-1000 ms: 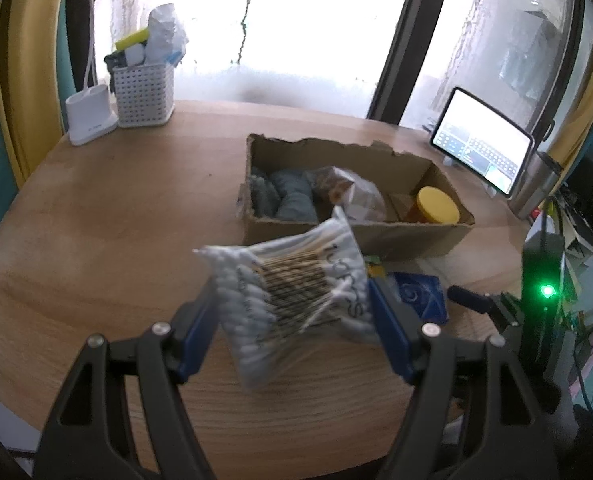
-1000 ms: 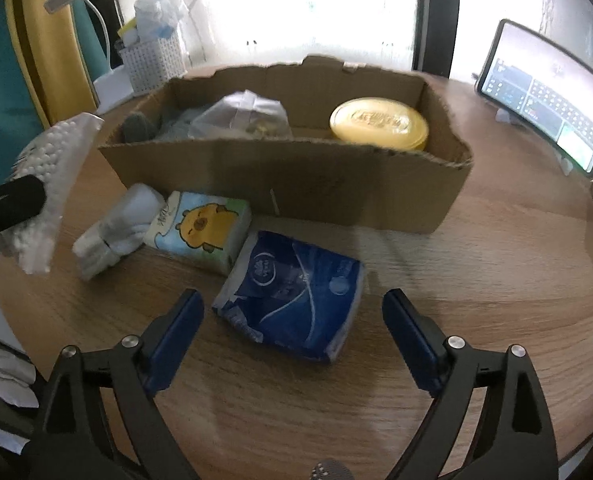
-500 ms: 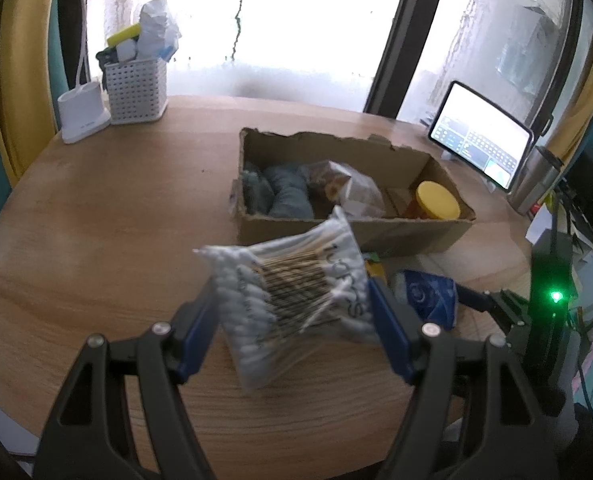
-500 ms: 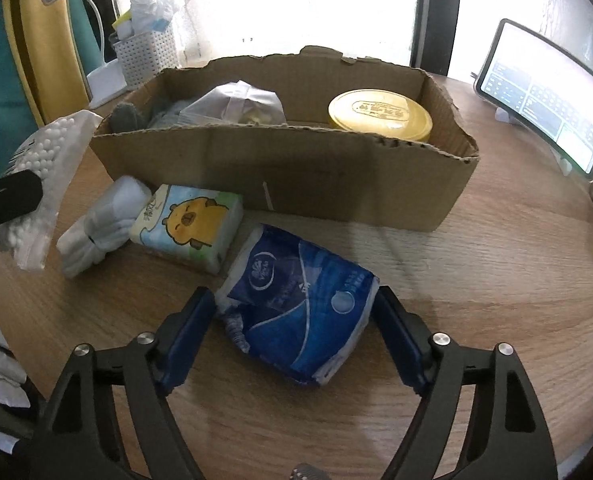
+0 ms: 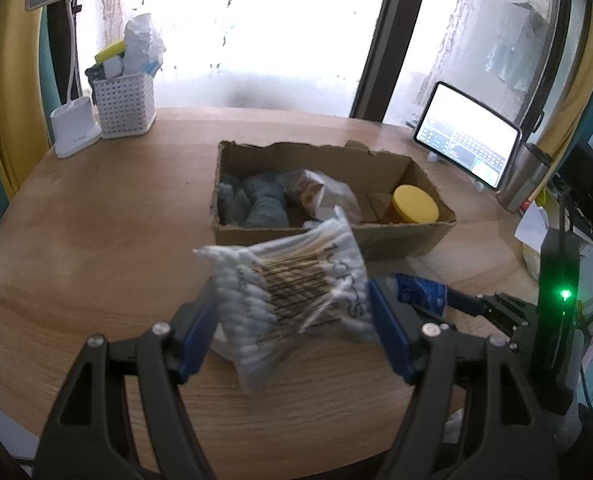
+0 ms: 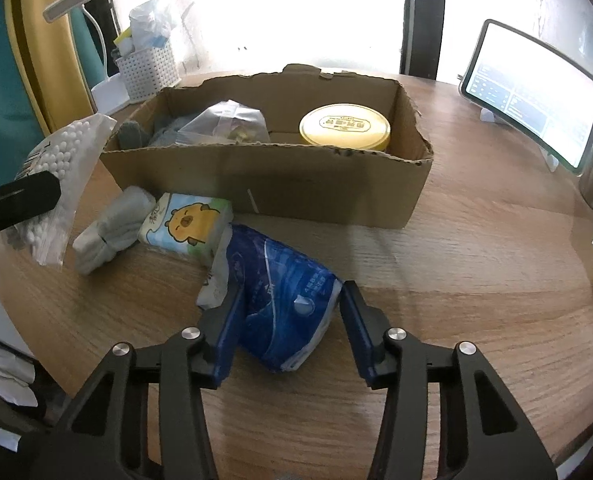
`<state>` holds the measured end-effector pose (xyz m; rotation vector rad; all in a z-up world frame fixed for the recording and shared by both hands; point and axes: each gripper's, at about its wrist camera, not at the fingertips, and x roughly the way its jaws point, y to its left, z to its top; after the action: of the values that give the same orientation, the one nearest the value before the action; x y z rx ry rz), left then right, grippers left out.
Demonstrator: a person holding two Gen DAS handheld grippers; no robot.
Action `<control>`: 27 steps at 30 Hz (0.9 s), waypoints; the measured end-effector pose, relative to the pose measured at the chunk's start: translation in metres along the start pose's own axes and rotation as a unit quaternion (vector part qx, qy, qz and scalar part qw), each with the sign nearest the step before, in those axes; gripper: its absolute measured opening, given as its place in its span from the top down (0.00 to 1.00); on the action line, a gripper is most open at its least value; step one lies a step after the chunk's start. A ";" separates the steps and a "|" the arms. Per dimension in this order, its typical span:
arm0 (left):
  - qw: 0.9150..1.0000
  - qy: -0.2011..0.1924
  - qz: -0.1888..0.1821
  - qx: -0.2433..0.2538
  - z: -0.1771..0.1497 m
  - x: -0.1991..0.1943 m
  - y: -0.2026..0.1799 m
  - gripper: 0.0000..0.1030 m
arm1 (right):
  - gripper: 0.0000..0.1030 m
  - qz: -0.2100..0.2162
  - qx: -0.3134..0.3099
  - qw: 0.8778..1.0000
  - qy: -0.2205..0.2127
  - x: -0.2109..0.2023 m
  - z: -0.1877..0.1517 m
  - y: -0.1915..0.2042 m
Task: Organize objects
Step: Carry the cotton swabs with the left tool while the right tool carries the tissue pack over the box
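My left gripper (image 5: pixel 292 320) is shut on a clear bag of cotton swabs (image 5: pixel 296 292) and holds it above the table in front of the cardboard box (image 5: pixel 408 240). The bag also shows in the right wrist view (image 6: pixel 62 176). My right gripper (image 6: pixel 290 320) is shut on a blue tissue pack (image 6: pixel 284 300), squeezing it on the table. The box (image 6: pixel 320 188) holds grey socks (image 5: pixel 264 204), a plastic snack bag (image 6: pixel 226 124) and a yellow-lidded jar (image 6: pixel 344 126). A tissue pack with a chick picture (image 6: pixel 186 224) and a white folded cloth (image 6: pixel 112 228) lie in front of the box.
A white basket (image 5: pixel 124 110) and a white lamp base (image 5: pixel 74 132) stand at the back left. A lit tablet (image 5: pixel 466 146) and a metal cup (image 5: pixel 524 180) stand at the back right. A black device with a green light (image 5: pixel 560 292) is at the right edge.
My right gripper moved forward and closed on the blue tissue pack, which now bulges between the fingers. My left gripper rose and drew back slightly, still holding the swab bag.
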<state>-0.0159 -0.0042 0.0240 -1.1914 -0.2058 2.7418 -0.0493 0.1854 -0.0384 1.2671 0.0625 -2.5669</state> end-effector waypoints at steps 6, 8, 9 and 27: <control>1.000 -0.007 -0.002 0.004 0.004 -0.005 -0.004 0.29 | 0.52 0.000 -0.003 1.000 -0.011 -0.011 0.005 0.001; 1.000 -0.010 -0.002 0.005 0.006 -0.007 -0.005 0.29 | 0.52 -0.001 -0.004 1.000 -0.017 -0.017 0.008 0.001; 1.000 -0.012 -0.002 0.005 0.008 -0.008 -0.005 0.29 | 0.52 -0.001 -0.004 1.000 -0.020 -0.019 0.009 0.000; 1.000 -0.026 -0.008 0.012 0.036 -0.005 -0.012 0.29 | 0.52 -0.001 -0.016 0.998 -0.055 -0.046 0.045 -0.006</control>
<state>-0.0379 0.0042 0.0540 -1.1078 -0.1878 2.7552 -0.0593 0.1941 0.0252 1.1129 0.0839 -2.6216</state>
